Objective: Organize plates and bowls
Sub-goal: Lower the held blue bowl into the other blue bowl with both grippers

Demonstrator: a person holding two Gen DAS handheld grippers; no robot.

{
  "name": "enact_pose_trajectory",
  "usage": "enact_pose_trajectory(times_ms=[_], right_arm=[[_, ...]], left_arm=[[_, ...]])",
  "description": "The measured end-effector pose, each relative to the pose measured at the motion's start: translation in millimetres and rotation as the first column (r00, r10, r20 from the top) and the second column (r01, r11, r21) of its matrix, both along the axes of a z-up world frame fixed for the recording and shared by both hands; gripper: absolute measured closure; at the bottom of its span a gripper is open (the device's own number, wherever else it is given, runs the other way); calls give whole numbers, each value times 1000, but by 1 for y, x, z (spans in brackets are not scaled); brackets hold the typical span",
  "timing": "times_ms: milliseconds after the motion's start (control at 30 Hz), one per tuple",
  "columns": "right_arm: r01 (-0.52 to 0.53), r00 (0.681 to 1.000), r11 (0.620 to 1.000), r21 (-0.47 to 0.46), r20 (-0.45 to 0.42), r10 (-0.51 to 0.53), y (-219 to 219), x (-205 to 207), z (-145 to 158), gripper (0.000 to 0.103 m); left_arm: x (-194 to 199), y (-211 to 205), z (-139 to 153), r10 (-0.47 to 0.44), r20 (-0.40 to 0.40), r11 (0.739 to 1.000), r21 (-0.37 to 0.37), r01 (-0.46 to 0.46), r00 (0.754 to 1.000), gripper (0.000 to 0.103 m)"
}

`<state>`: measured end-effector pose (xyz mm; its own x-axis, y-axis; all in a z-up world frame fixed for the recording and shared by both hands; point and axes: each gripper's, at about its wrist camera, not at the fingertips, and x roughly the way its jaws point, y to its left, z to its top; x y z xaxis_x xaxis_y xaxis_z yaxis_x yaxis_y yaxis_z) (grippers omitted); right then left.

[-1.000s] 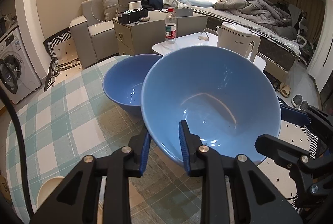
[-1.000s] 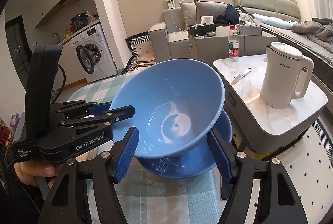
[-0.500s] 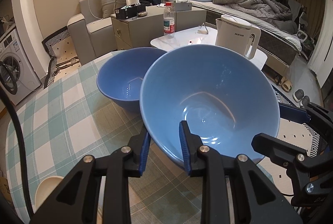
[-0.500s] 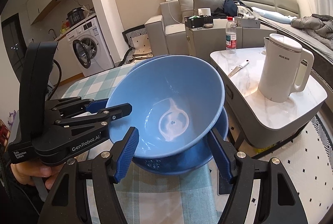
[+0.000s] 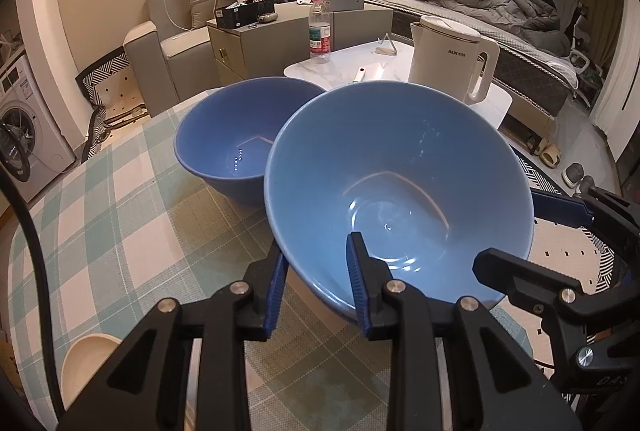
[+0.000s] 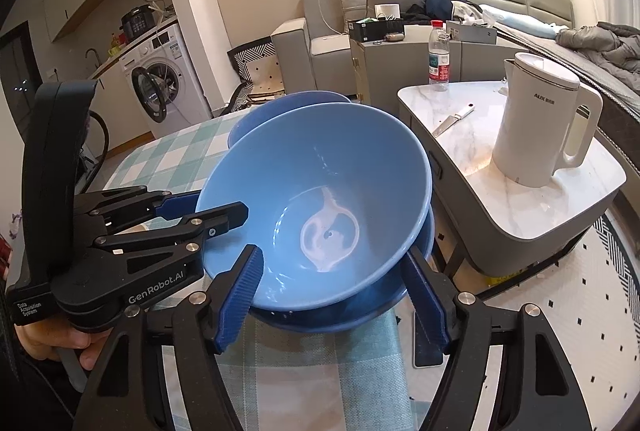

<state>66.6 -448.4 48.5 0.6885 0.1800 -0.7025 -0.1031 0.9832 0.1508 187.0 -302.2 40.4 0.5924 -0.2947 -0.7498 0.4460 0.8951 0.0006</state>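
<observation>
Left gripper (image 5: 316, 285) clenched on the near rim of a light blue bowl (image 5: 400, 187), one pad inside, one outside, bowl tilted and raised over the checked tabletop (image 5: 120, 215). Behind it, near the tabletop's far edge, a darker blue bowl (image 5: 236, 139) resting upright. Right gripper (image 6: 332, 291) with jaws spread wide, straddling both bowls, gripping nothing.
</observation>
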Motion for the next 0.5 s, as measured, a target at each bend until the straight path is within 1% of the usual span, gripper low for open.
enact_pose_trajectory(times_ms=[233,400,500], right_arm=[[1,1000,1000,-3,-12,-1,0,1,-4,26],[4,1000,1000,0,-16,-4,-3,2,-6,26],[12,1000,1000,-5,-13,-12,-5,1,-6,26]], left_arm=[[-1,-1,-7,-11,-16,1000,18,11,1000,74],[-1,-1,-12,-1,-27,999,32,1,1000,71],[-1,-1,-14,4,-21,998,55,-3,1000,71]])
